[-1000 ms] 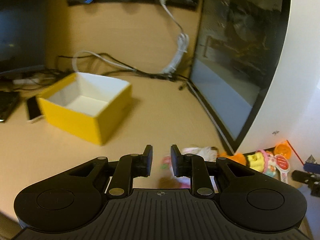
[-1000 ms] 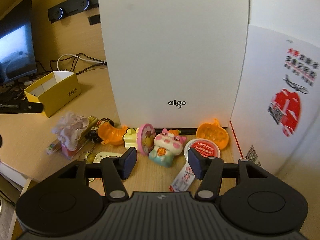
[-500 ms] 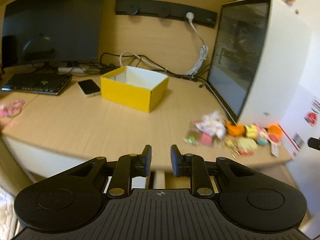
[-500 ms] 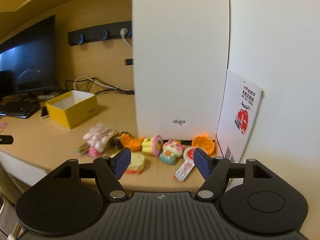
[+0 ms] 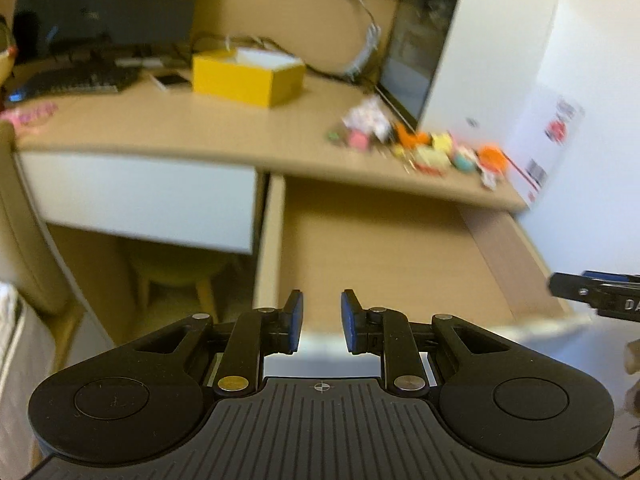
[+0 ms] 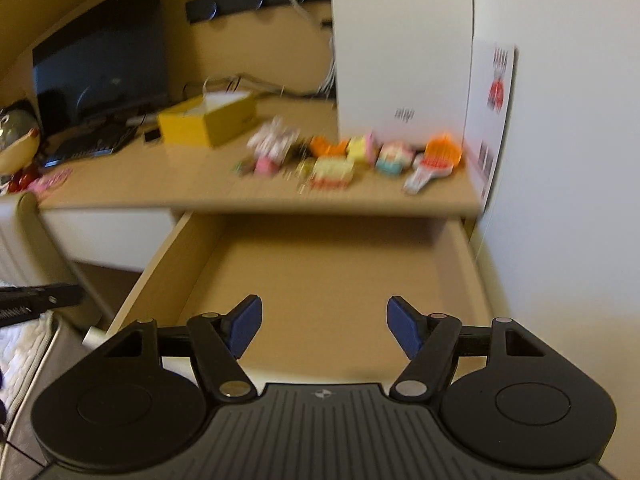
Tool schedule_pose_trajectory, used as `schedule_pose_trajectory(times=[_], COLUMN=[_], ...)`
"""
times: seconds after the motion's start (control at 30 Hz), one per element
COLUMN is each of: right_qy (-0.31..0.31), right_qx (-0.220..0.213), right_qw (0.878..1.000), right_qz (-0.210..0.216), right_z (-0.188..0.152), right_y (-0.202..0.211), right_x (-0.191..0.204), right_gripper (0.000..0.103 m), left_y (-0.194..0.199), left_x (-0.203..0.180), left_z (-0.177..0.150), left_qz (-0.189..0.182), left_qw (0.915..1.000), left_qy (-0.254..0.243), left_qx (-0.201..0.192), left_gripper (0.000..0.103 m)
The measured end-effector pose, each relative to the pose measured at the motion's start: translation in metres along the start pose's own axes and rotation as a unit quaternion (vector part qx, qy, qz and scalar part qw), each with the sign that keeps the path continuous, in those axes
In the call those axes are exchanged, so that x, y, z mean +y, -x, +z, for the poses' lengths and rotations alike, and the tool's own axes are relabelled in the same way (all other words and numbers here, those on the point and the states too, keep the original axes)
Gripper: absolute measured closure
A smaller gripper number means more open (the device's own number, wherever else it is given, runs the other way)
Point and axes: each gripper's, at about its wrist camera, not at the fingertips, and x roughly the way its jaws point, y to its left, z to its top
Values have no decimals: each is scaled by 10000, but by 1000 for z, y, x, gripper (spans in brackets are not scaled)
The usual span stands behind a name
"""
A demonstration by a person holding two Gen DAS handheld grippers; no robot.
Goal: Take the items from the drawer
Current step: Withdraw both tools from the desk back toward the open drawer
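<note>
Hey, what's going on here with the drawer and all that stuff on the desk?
A person holds two grippers over an open drawer, whose visible part looks bare. The left gripper and right gripper are both open and hold nothing. A cluster of small toys sits on the desk above, beside a white computer case.

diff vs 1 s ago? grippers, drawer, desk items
Both grippers pulled back and down from the desktop: the views went from close on the toys to taking in the open drawer, whose visible floor is bare. Left gripper narrow gap as before, holding nothing; right gripper wide open as before, holding nothing. Nothing grabbed or released. Toys by the white PC case and the yellow box unmoved.
</note>
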Motion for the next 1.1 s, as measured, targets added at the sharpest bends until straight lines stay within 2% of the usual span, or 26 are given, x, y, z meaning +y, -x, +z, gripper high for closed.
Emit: schedule_pose_trajectory(times=[0.17, 0.23, 0.33, 0.4, 0.5, 0.6, 0.77, 0.93, 1.1], right_qy=[113, 143, -238, -482, -311, -101, 210, 106, -3], right_qx=[318, 316, 347, 127, -130, -38, -376, -548, -634], right_qw=[9994, 9994, 9991, 9988, 9990, 9983, 9962, 9943, 9937], right_qz=[106, 88, -101, -25, -277, -570, -760, -910, -925], right_z=[-39, -54, -71, -82, -103, -123, -147, -163, -165], right_y=[13, 18, 17, 22, 17, 5, -6, -23, -40], right_x=[8, 3, -8, -15, -14, -11, -6, -16, -21], right_gripper=[33, 33, 33, 33, 33, 33, 33, 33, 33], left_y=[3, 5, 14, 19, 16, 1, -32, -55, -65], left_x=[-20, -31, -48, -60, -72, -75, -79, -77, -76], left_z=[-28, -35, -44, -50, -64, -80, -106, -120, -124], left_qz=[-6, -14, 103, 178, 179, 171, 225, 216, 235], left_qw=[9996, 9996, 9999, 9997, 9986, 9988, 9991, 9989, 9980], left_qy=[207, 149, 30, -167, -415, -303, -217, -213, -319], left_qx=[192, 236, 116, -46, -257, -342, -285, -351, -490], left_gripper=[80, 80, 80, 80, 80, 80, 80, 80, 80])
